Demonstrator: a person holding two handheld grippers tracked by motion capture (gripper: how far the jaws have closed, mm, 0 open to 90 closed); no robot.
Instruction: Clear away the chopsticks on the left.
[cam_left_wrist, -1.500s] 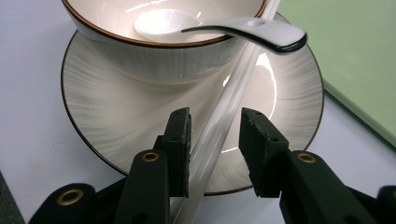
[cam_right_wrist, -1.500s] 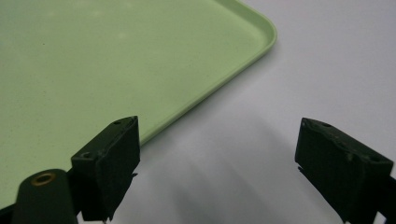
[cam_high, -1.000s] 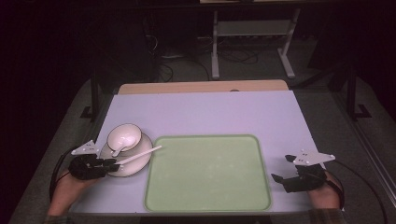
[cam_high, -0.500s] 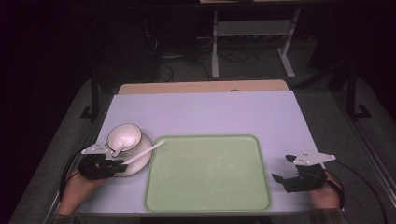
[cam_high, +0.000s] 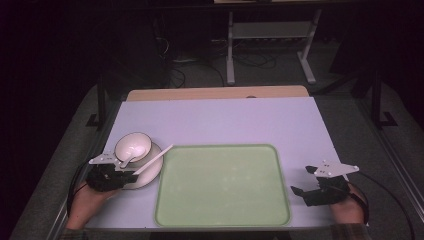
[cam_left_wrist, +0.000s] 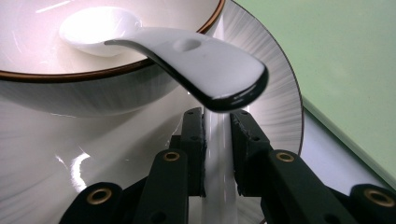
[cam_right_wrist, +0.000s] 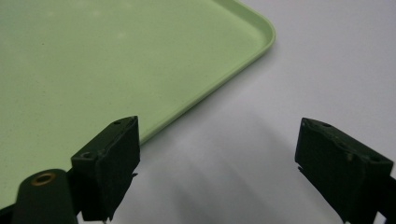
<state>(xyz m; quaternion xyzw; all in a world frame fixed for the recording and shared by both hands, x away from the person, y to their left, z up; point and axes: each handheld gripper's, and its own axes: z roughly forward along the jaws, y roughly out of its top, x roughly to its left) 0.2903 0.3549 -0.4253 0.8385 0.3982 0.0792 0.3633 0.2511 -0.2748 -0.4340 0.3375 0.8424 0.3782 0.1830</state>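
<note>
A white bowl (cam_high: 133, 146) with a brown rim is sitting on a white plate (cam_high: 150, 172) at the near left of the table (cam_high: 225, 120), just left of the green tray (cam_high: 222, 185), whose flat bed is lying bare. A white spoon (cam_high: 128, 159) is resting in the bowl, its scoop down inside and its handle leaning out over the rim toward the near side. A long thin white stick (cam_high: 152, 160) is lying across the plate, its far end reaching out to the right over the tray's left edge. The left gripper (cam_high: 122, 176) is sitting at the plate's near edge; in the left gripper view its jaws are standing narrow with the stick (cam_left_wrist: 217, 163) running up between them, under the spoon handle (cam_left_wrist: 205, 74), and the pads look to be pressing on its sides. Those jaws are just finishing a closing motion. Against the earlier frames, the left gripper is now lying a little farther right and nearer the plate, while bowl, spoon and plate are lying where they were. The right gripper (cam_high: 306, 189) is resting at the near right, just beside the tray's near right corner (cam_right_wrist: 261, 28), its jaws wide apart over bare table and holding nothing, in the same spot as before.
</note>
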